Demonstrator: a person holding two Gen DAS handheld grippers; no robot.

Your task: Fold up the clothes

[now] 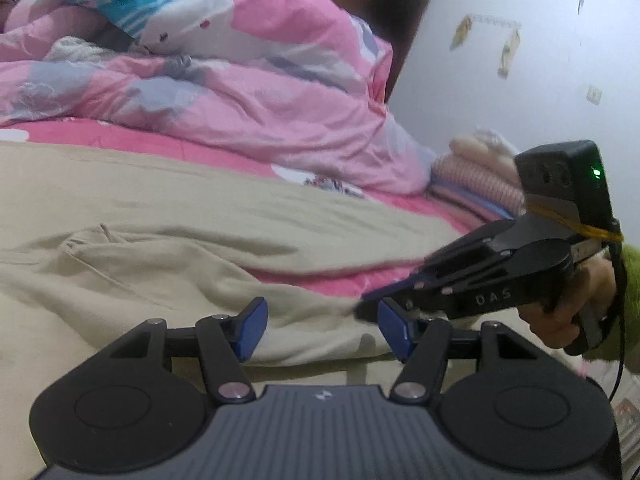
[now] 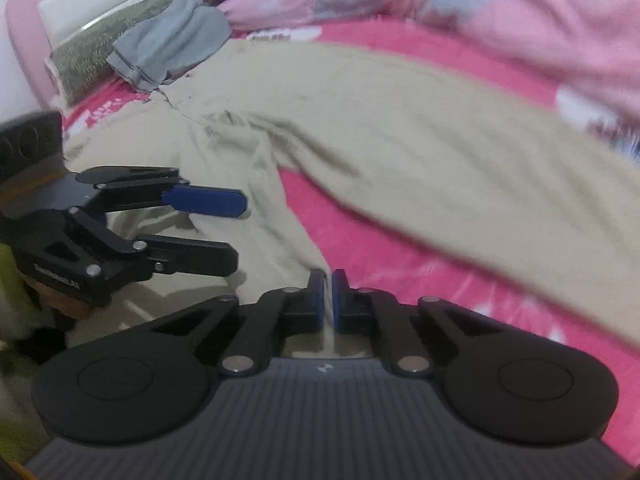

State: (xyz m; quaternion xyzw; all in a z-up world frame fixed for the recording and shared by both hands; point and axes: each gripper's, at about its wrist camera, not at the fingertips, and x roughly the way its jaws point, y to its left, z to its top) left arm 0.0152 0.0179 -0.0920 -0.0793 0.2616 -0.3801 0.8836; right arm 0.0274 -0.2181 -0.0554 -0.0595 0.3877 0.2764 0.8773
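Note:
Beige trousers (image 1: 160, 220) lie spread across the pink bed, their two legs parting in the right wrist view (image 2: 400, 140). My right gripper (image 2: 328, 300) is shut, with a thin edge of the nearer trouser leg pinched between its blue pads. The left wrist view shows its tips (image 1: 360, 311) on that same cloth edge, with a hand (image 1: 560, 312) on the handle. My left gripper (image 1: 323, 330) stands open just beside it. The leg's end lies between its blue pads, which do not press on it. From the right wrist, the left gripper (image 2: 236, 232) hovers open over the cloth.
A crumpled pink quilt (image 1: 240, 92) fills the far side of the bed. A stack of folded clothes (image 1: 476, 172) sits by the white wall. A grey garment (image 2: 172, 48) lies beyond the trousers' waist, next to a leaning picture panel (image 2: 100, 40). Pink sheet (image 2: 400, 264) shows between the legs.

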